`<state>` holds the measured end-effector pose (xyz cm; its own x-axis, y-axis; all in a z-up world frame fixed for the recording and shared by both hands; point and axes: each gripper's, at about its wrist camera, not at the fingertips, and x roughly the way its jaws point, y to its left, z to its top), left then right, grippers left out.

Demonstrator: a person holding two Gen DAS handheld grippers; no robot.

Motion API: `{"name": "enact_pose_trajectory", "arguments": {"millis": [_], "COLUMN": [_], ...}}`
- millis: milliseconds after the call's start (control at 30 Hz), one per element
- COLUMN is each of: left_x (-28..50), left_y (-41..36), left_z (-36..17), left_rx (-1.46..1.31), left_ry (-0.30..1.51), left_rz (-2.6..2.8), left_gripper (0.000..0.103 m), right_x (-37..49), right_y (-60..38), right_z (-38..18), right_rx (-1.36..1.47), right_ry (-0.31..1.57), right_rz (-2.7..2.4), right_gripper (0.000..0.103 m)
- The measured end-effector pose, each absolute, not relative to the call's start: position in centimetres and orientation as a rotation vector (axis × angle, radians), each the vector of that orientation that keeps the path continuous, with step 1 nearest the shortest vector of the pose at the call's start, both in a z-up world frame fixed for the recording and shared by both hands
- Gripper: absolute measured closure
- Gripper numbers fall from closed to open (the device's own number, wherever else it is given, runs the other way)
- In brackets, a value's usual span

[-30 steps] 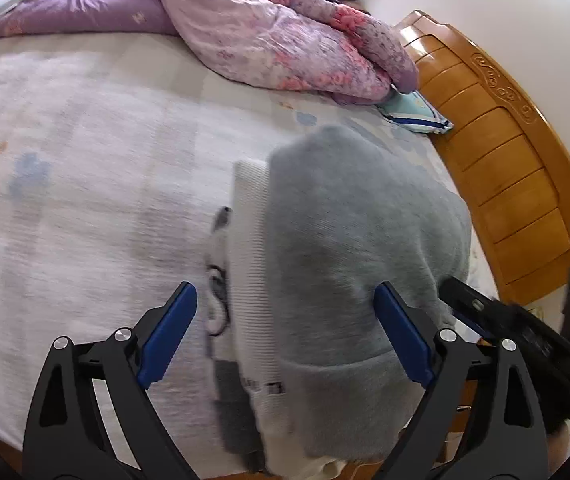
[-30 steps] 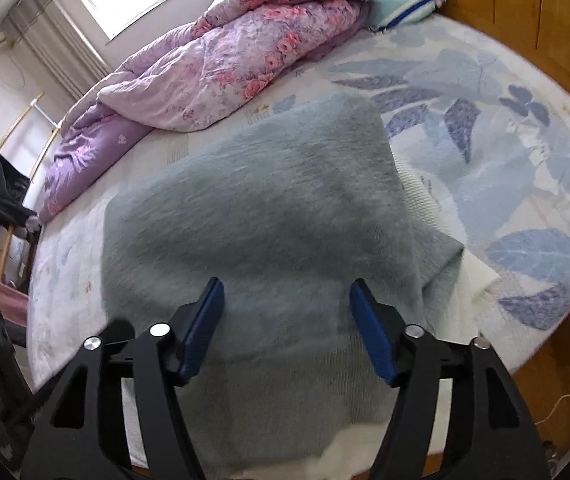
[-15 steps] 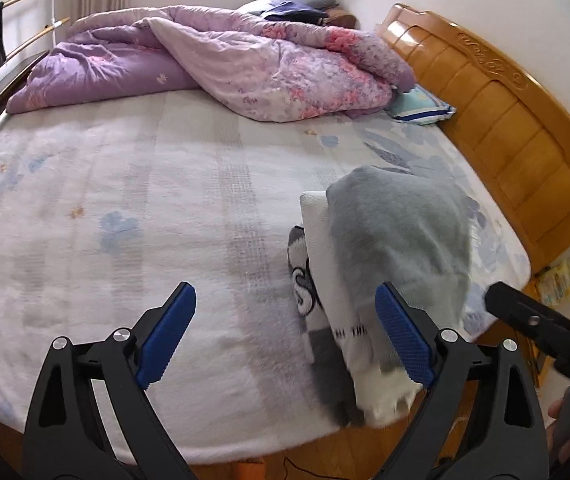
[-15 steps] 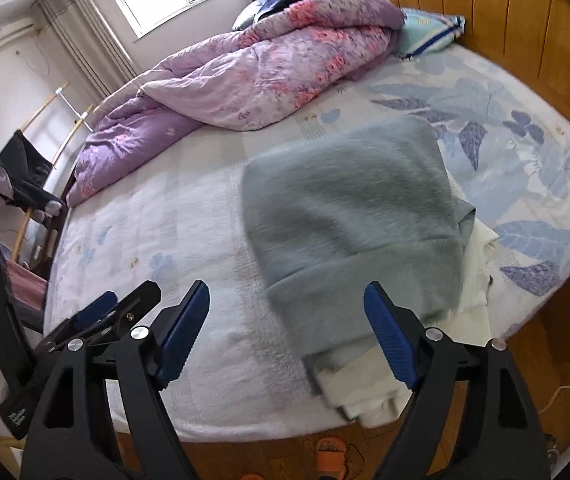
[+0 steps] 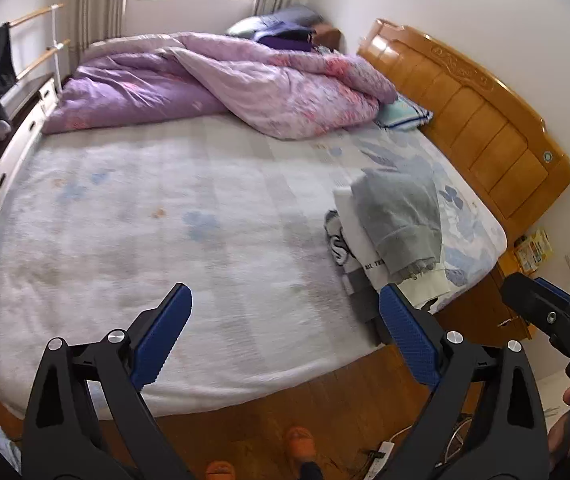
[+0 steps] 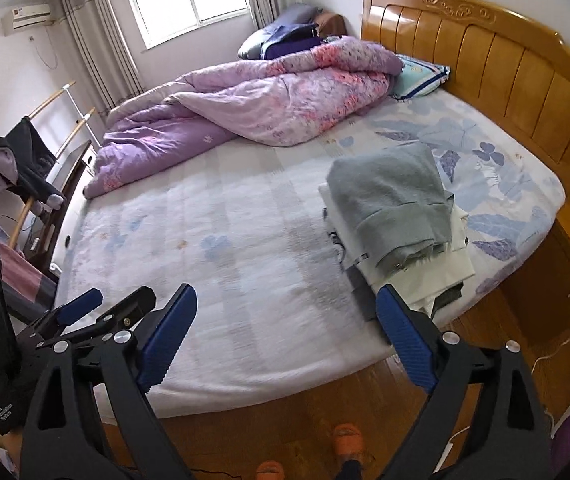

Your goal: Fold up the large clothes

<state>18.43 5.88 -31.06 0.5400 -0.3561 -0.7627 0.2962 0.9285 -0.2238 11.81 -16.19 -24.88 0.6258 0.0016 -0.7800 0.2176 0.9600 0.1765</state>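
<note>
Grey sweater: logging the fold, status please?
Left tool and right tool open, empty, off the bed. Grey sweater folded atop the clothes stack. Nothing in the way.

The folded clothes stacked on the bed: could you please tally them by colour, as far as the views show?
Grey sweater, on top: 1
Cream-white garment, under it: 1
Black-and-white printed garment, lower: 1
Dark grey garment, at the bottom: 1
Total: 4 visible layers; any more would be hidden inside the stack.
</note>
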Motion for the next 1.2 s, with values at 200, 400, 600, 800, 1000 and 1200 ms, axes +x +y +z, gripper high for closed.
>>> {"name": "enact_pose_trajectory", "arguments": {"millis": [200, 400, 600, 800, 1000, 1200], "left_x": [14.9, 11.3, 8.0, 6.3, 5.2, 4.2], "left_y": [11.5, 13.7, 13.9, 14.0, 15.1, 16.0], "left_z": [-26.5, -22.1, -17.9, -15.5, -13.0, -10.3], "left_rx": [-0.096, -0.067, -0.015, 0.019, 0.017, 0.023], "left_ry": [0.9, 0.851, 0.785, 0.779, 0.742, 0.695], "left_rz": [-0.349, -0.331, -0.349, -0.346, -0.327, -0.327], "left_gripper": [0.007, 0.007, 0.005, 0.005, 0.005, 0.005], "right_x": [9.2, 6.3, 4.0, 3.1, 2.5, 1.8], "right_y": [-11.3, -8.3, -6.9, -6.6, -5.8, -4.7], "right_z": [-21.7, -19.3, -16.4, -13.8, -10.7, -8.2], "right_rx": [0.2, 0.124, 0.071, 0.072, 0.06, 0.046], "right_ry": [0.882, 0.89, 0.866, 0.841, 0.786, 0.735], "right_rz": [-0.126, -0.124, -0.119, -0.113, -0.098, -0.085], "right_gripper": [0.015, 0.015, 0.015, 0.015, 0.015, 0.009]}}
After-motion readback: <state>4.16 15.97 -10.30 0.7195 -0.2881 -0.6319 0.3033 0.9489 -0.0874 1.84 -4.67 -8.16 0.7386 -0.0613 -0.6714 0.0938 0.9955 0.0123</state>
